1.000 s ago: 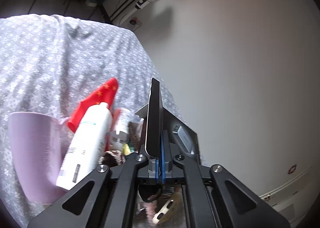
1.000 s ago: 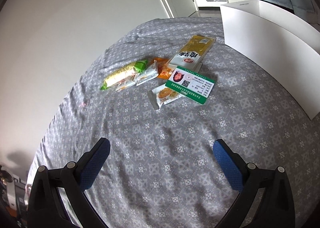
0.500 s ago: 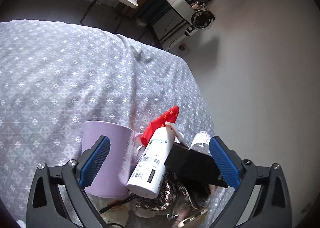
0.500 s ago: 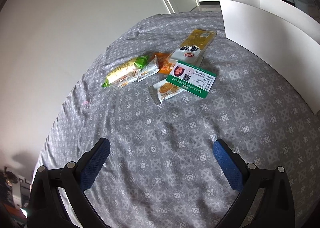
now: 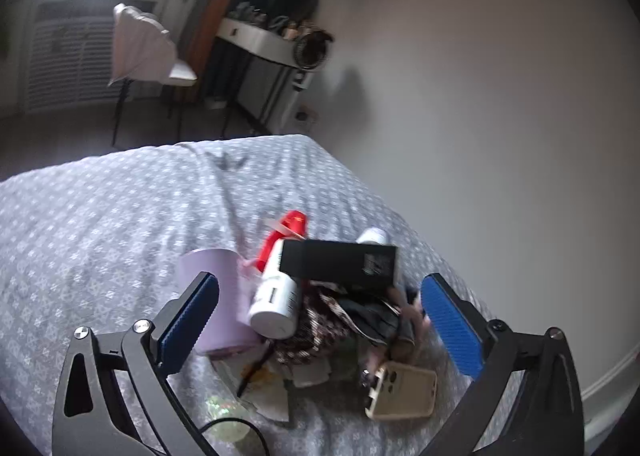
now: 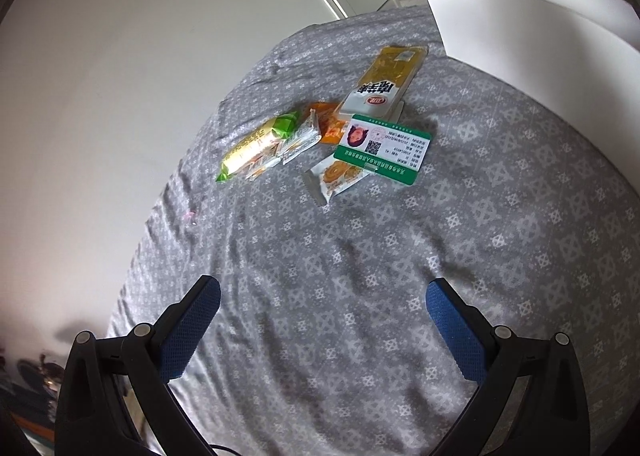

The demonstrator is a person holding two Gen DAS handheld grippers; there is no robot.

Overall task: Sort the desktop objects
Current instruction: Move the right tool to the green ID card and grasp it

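- Left wrist view: left gripper (image 5: 320,310) spread wide, nothing between the blue pads (image 5: 188,316), hanging above a pile on the grey patterned cloth (image 5: 100,223).
- Pile sits between and just beyond the fingers, near the cloth's right edge by the wall.
- Black box (image 5: 340,262) lies flat on top of the pile, resting across a white bottle (image 5: 276,296) that lies on its side.
- Lilac mug (image 5: 216,296) on the left of the pile, touching the white bottle.
- Red cloth item (image 5: 286,234) pokes up behind the bottle, far side; a white cap (image 5: 374,236) shows behind the box.
- Dark patterned fabric (image 5: 320,320) under the box; beige phone case (image 5: 404,390) nearest, at the pile's right front.
- Crumpled wrappers and a black cable (image 5: 248,372) at the near-left of the pile; details blurred.
- Right wrist view: right gripper (image 6: 322,322) also wide apart, empty, above bare cloth.
- Snack group lies well beyond it, in the far middle: green-yellow packet (image 6: 256,145) on the left, small white packet (image 6: 298,139) beside it, orange packet (image 6: 326,123) partly under others.
- Yellow-white long pack (image 6: 386,77) farthest; green-edged ID card (image 6: 384,149) overlaps a biscuit packet (image 6: 334,177).
- White box (image 6: 532,27) at far right, apart from the snacks.
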